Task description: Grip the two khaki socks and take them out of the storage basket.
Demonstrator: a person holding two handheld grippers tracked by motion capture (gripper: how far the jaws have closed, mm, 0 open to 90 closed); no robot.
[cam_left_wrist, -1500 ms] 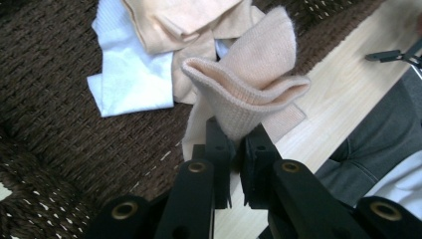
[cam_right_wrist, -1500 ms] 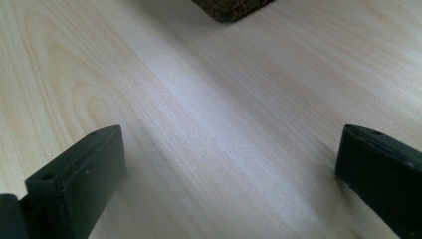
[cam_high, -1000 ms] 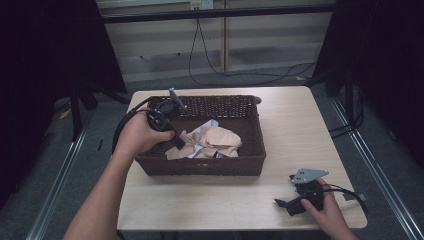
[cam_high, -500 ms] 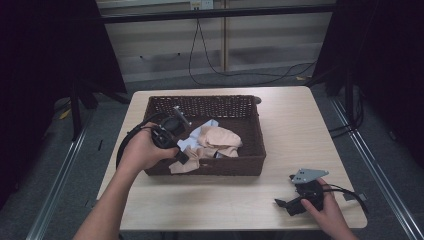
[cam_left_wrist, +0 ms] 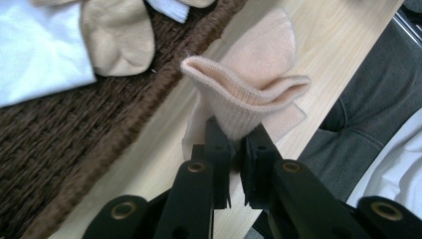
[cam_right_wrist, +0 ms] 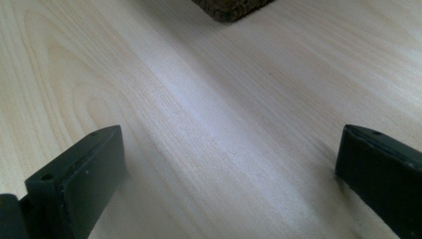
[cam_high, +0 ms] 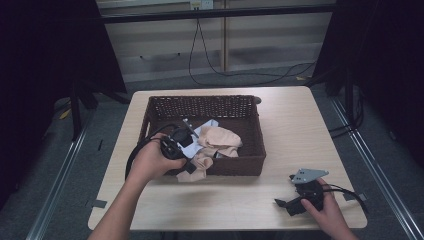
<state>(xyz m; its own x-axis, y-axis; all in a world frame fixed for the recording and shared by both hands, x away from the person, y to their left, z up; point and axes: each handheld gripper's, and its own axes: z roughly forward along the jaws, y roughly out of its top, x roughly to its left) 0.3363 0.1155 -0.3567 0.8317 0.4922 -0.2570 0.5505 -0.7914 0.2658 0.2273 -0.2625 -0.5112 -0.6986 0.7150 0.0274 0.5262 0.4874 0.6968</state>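
Observation:
My left gripper is shut on the cuff of a beige sock. The sock hangs just outside the brown wicker basket, over the light wooden table. From above, the left gripper sits at the basket's front left corner, and the sock drapes over the front wall. More beige socks and a white cloth lie inside the basket. My right gripper rests on the table at the front right. Its jaws stand wide open over bare wood.
The basket stands at the middle of the table, with bare wood to its right and in front. A person's legs in grey trousers are by the table's near edge. Cables trail on the floor behind.
My left hand has come down and toward the front left, drawing the beige sock out from the basket's middle to over its front wall. The right gripper has stayed put.

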